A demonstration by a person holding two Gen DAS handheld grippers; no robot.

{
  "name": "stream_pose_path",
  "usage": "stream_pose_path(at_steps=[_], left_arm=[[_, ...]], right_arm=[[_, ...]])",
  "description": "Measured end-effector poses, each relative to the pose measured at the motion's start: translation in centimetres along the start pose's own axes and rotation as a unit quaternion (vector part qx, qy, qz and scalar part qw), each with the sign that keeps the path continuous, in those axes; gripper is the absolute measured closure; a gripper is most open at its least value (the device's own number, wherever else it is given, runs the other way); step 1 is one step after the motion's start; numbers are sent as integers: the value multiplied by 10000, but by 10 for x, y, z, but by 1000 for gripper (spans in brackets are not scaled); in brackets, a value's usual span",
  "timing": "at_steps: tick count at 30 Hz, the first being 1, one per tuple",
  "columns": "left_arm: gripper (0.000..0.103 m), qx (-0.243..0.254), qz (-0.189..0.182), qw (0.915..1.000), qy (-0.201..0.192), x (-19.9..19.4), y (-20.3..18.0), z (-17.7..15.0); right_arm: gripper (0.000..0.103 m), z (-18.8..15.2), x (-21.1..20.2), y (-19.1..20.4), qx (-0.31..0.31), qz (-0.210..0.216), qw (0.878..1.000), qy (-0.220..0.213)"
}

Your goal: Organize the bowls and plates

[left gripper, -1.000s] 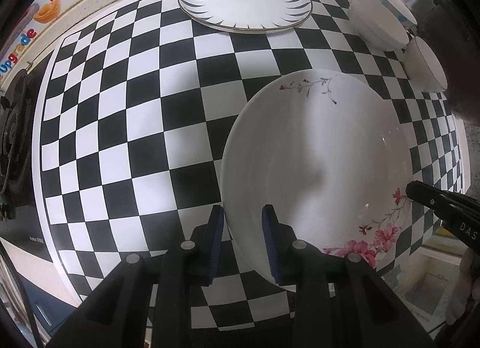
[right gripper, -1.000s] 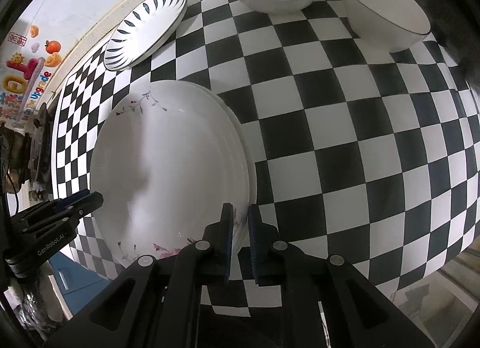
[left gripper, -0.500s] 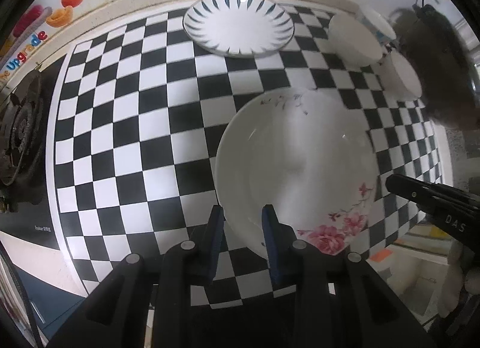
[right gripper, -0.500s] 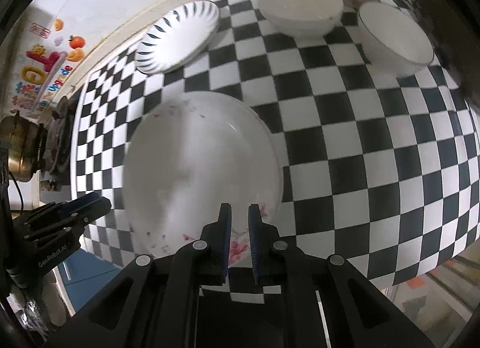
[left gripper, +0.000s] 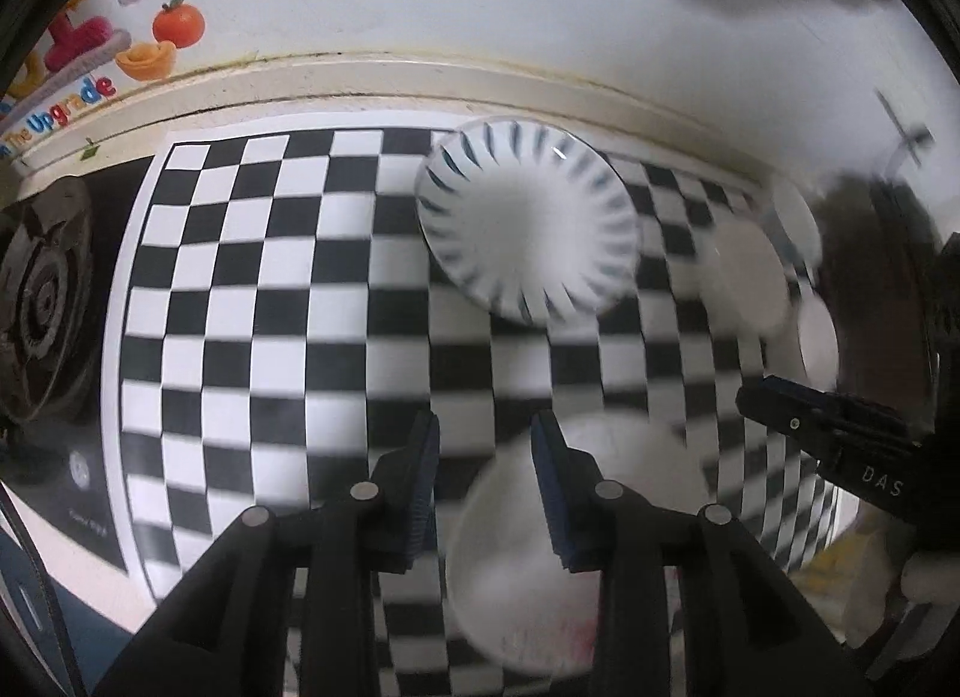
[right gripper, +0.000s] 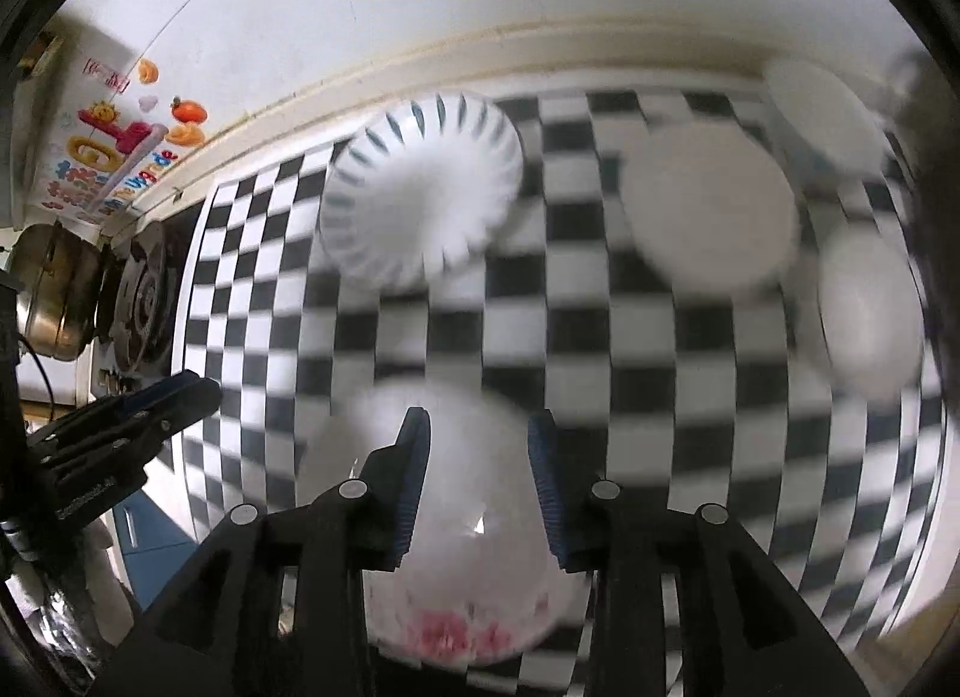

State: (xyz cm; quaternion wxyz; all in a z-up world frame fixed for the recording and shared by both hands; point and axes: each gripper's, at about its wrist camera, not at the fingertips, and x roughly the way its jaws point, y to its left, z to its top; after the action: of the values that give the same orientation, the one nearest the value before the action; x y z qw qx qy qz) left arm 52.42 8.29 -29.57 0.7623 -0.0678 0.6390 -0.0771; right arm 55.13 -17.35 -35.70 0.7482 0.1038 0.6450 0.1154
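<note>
A large white plate with pink flowers (right gripper: 474,553) lies on the checkered mat near its front edge; it also shows blurred in the left wrist view (left gripper: 522,577). A white plate with dark blue rays (left gripper: 528,229) sits at the back, also in the right wrist view (right gripper: 420,193). Three white bowls (right gripper: 714,205) stand at the back right. My left gripper (left gripper: 486,487) is open and empty above the mat, left of the flowered plate. My right gripper (right gripper: 477,487) is open and empty above that plate. Both views are motion-blurred.
A gas stove burner (left gripper: 42,295) lies left of the checkered mat (left gripper: 240,307). A metal pot (right gripper: 57,289) sits beyond it. A wall with fruit stickers (left gripper: 174,24) runs along the back. A dark object (left gripper: 870,253) stands at the far right.
Both grippers have opened wider, pulled back and risen from the flowered plate's rim. The views now tilt up toward the back wall. The plate stays on the mat.
</note>
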Motion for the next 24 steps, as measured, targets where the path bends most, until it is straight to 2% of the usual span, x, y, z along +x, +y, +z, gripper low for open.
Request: stream_pose_path(at_steps=[3, 9, 16, 19, 24], left_arm=[[74, -287, -19, 9995, 137, 26, 12, 35], [74, -776, -122, 9955, 532, 81, 31, 78], [74, -936, -256, 9916, 857, 121, 42, 107], [74, -960, -332, 9890, 1079, 138, 43, 113], [74, -858, -289, 9902, 1066, 144, 39, 118]], right_arm=[[66, 52, 18, -1, -62, -51, 9999, 64], [66, 135, 70, -13, 37, -28, 9991, 419], [66, 175, 120, -22, 51, -44, 9967, 804], [66, 178, 132, -24, 34, -10, 9958, 917], [66, 181, 146, -23, -30, -14, 9943, 1065]])
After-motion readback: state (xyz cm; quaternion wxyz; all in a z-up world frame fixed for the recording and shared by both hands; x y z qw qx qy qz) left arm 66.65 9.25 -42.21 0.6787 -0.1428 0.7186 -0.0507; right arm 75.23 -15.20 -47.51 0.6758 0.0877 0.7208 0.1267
